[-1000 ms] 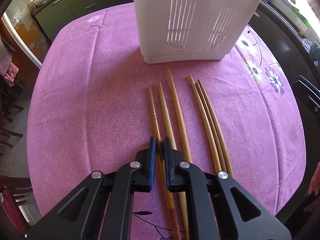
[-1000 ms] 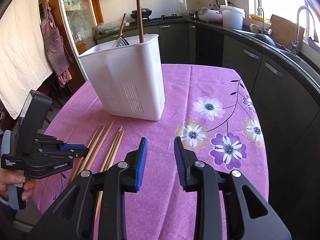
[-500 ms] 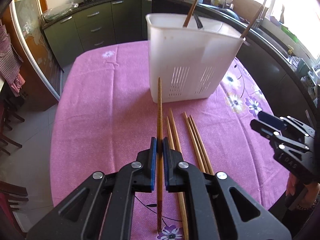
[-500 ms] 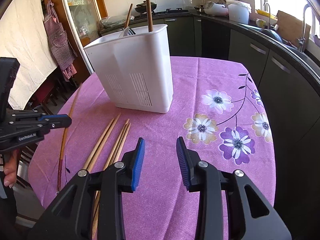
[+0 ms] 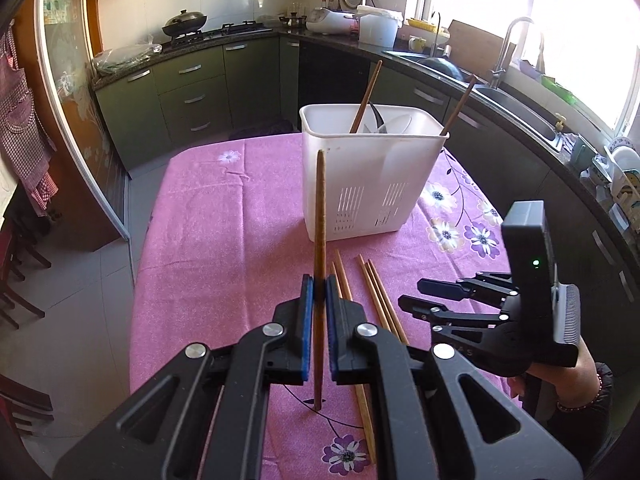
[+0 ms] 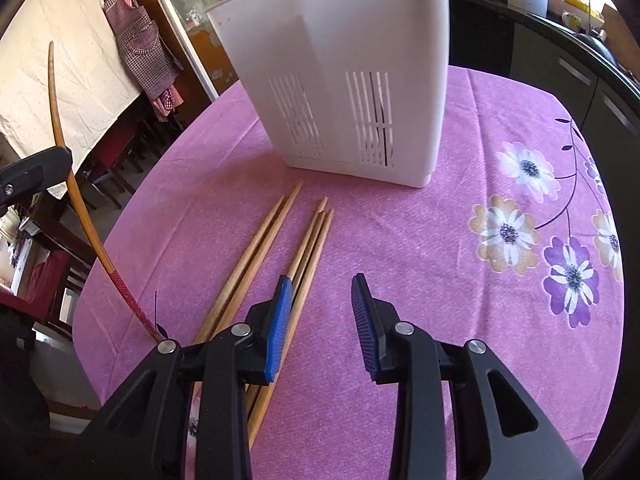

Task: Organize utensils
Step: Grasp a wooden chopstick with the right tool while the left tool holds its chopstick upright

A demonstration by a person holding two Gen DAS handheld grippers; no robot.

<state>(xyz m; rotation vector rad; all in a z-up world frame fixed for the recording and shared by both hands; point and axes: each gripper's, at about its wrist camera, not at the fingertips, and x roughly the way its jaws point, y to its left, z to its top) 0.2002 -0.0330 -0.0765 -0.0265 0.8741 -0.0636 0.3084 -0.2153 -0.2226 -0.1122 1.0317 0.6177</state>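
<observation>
On the purple floral counter (image 5: pixel 208 240) of a home kitchen, your left claw (image 5: pixel 319 292) is clenched on a single dark chopstick (image 5: pixel 319 216), pinching it low on the shaft so that most of the length stands up and forward of the pads and a short tail hangs beneath. Its long axis runs nearly upright, tip aimed toward the white utensil caddy (image 5: pixel 372 184), which stands ahead and slightly right of the claw, well apart from it across bare cloth. Two dark sticks and what looks like a ladle or spoon already lean inside the caddy. From the right wrist view, the held chopstick's patterned end (image 6: pixel 128 300) hangs close above the cloth; whether it touches cannot be told.

Your right claw (image 6: pixel 320 320) is released, its blue pads set wide and gripping nothing, hovering low over the near ends of the loose chopsticks (image 6: pixel 280 248). Those pale sticks lie flat in two clusters, side by side, their long axes pointing toward the caddy and their tips stopping just short of its slotted wall (image 6: pixel 332 128). The right-hand cluster passes beside the claw's left pad. By this reading the left claw carries the stick bound for the caddy, while the right is nearer the ones still to be collected
</observation>
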